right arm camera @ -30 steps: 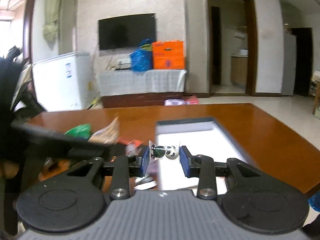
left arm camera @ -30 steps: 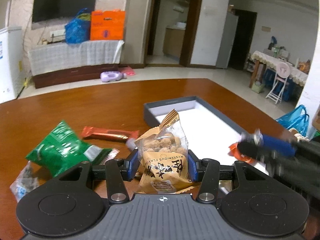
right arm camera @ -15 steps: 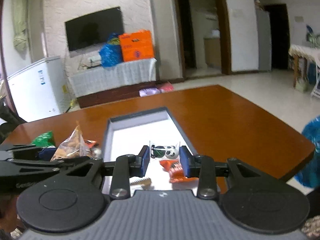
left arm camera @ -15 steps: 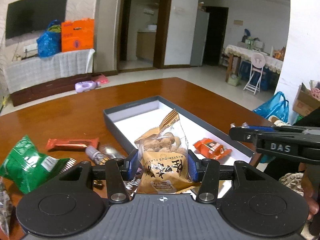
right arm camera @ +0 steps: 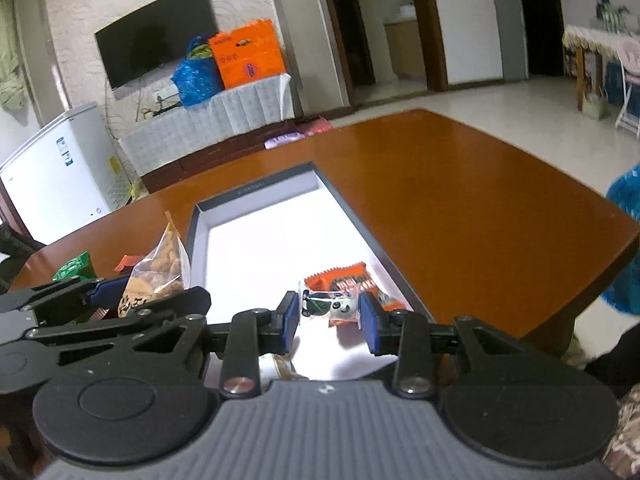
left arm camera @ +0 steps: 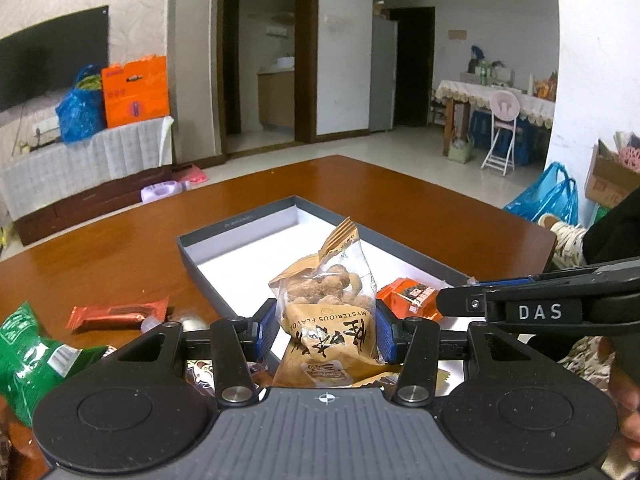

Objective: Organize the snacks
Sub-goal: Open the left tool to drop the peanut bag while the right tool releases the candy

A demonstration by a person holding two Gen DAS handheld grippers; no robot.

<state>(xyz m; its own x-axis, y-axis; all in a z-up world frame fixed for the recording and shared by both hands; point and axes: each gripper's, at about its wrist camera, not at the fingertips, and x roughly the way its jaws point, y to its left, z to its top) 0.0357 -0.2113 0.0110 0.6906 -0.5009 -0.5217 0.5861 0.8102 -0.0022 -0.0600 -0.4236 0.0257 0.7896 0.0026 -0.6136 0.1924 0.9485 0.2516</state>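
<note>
Snacks over a glossy brown tabletop (left arm camera: 120, 240)

Left gripper (left arm camera: 326, 330) fingers clamp a nut bag (left arm camera: 332, 312); right gripper (right arm camera: 329, 318) fingers pinch a panda candy (right arm camera: 330, 306) above the grey box (right arm camera: 360, 236); television (right arm camera: 156, 44) behind.

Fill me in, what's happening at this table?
A person is sorting snacks into the grey box. The left hand-held gripper holds a tan bag of round snacks; the right hand-held gripper holds a small panda-print packet over the box. An orange packet lies inside; others sit on the table.
</note>
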